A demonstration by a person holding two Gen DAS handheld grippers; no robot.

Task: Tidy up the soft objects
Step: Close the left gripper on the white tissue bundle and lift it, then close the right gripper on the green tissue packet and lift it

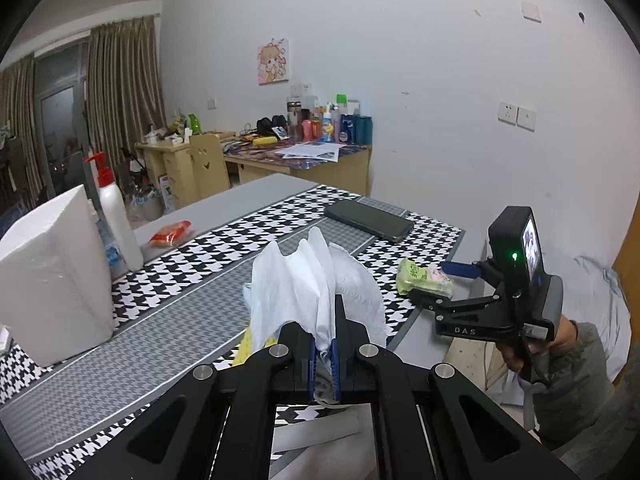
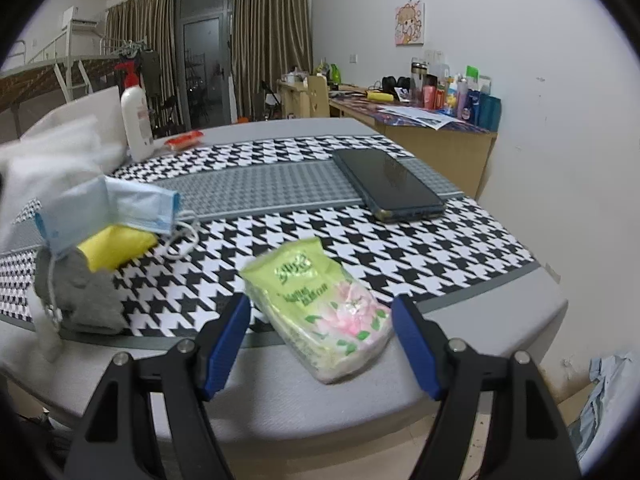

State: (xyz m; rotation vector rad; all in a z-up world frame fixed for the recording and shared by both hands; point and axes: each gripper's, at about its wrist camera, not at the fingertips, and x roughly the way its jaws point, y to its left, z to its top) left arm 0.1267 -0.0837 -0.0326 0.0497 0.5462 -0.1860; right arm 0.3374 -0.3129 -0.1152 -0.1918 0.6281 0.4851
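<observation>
1. White tissue paper [image 1: 304, 280] stood bunched up between the blue pads of the left claw [image 1: 324, 356], which was clenched on it and held it above the houndstooth mat [image 1: 192, 272] on the counter [image 1: 240, 196].
2. Just beyond the right claw [image 2: 320, 344], whose fingers were spread wide and gripped nothing, the green tissue pack [image 2: 320, 308] lay at the counter's near edge, partly on the mat and partly on bare grey surface.
3. Further left in the right wrist view, a small pile sat together: a blue face mask [image 2: 132, 204] draped over a yellow cloth [image 2: 116, 248], with a grey cloth [image 2: 84, 296] just beside them.
4. A dark phone [image 2: 384, 180] lay at the far right of the mat, and a white lotion bottle [image 2: 136, 120] with a red pump stood at the far left.
5. Gathering seemed to be the step in hand: one soft item held, another lined up for pickup.
6. Next, the right claw would likely need to slide forward so its fingers straddled the pack, then squeeze gently, since the pack looked compliant and slippery in its wrapper.
</observation>
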